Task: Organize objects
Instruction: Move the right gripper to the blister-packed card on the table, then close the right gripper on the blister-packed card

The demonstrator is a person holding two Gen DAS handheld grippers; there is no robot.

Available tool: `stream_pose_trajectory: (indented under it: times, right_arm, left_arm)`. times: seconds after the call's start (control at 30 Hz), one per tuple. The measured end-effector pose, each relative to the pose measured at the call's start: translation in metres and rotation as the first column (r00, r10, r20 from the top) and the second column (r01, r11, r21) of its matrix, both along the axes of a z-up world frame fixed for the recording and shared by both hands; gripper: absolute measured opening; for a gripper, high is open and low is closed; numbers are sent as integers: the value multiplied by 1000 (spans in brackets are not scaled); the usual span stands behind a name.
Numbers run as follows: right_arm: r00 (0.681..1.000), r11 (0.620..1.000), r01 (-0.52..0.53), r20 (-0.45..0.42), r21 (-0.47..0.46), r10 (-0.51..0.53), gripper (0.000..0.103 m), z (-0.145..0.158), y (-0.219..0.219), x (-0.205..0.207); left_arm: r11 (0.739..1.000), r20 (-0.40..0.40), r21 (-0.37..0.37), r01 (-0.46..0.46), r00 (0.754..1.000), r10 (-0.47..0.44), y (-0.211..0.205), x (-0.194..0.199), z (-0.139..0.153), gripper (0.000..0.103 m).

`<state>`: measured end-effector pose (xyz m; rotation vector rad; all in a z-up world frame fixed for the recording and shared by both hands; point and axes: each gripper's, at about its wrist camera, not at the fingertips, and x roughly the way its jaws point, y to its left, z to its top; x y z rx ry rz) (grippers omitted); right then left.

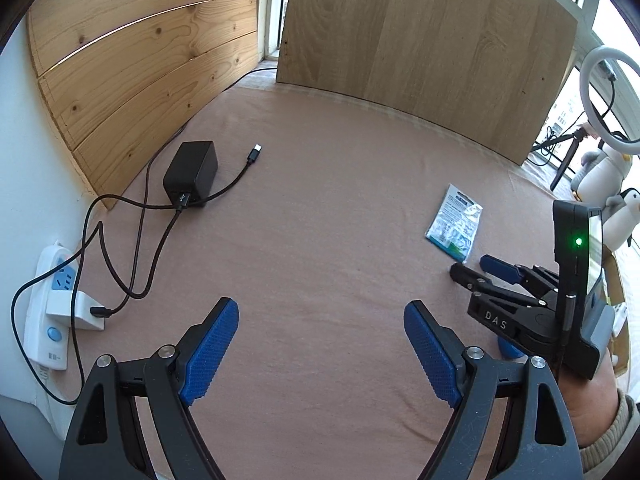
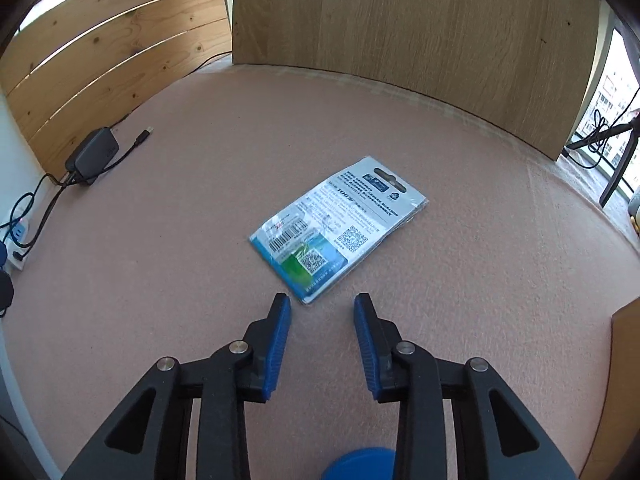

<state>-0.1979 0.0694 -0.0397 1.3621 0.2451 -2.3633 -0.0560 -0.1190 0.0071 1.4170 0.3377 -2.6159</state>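
Left wrist view: left gripper [image 1: 320, 340] spread wide over bare pink cloth [image 1: 320, 208], nothing between the pads; black charger [image 1: 191, 172] far left by the wooden slats, packet [image 1: 454, 222] far right beside the right gripper [image 1: 472, 266]. Right wrist view: right gripper [image 2: 322, 312] parted and empty, packet [image 2: 340, 232] flat on the cloth just beyond the tips.

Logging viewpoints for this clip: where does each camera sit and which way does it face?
Left wrist: on the left tongs, angled down at the cloth; sees black charger, power strip, right tongs, a hand.
Right wrist: on the right tongs, angled down at the packet; only its own open fingers show.
Shared: packet, charger, wooden boards.
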Motion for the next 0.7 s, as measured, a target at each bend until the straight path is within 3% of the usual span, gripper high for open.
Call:
stream_pose_trajectory:
  times: [0.07, 0.2, 0.3, 0.43, 0.53, 0.7]
  right_arm:
    - [1000, 999, 3, 19, -36, -2, 60, 0, -3, -1]
    - [999, 998, 45, 14, -44, -44, 77, -2, -14, -8]
    - [997, 997, 71, -4, -26, -71, 82, -5, -27, -21]
    - [996, 996, 88, -15, -5, -88, 84, -7, -42, -38]
    - [998, 998, 40, -44, 41, -38, 83, -9, -53, -41]
    - [998, 997, 59, -15, 41, -59, 83, -9, -54, -55]
  left_arm:
    - [1000, -12, -2, 4, 1000, -4, 1, 5, 4, 87]
    - [1000, -11, -6, -16, 1000, 16, -9, 16, 6, 87]
    - [999, -14, -2, -47, 999, 47, -24, 24, 6, 87]
    - [995, -15, 14, -96, 995, 96, -44, 31, 2, 87]
    - [993, -13, 27, -117, 993, 117, -54, 34, -2, 87]
    - [991, -15, 41, -127, 992, 127, -61, 36, -6, 87]
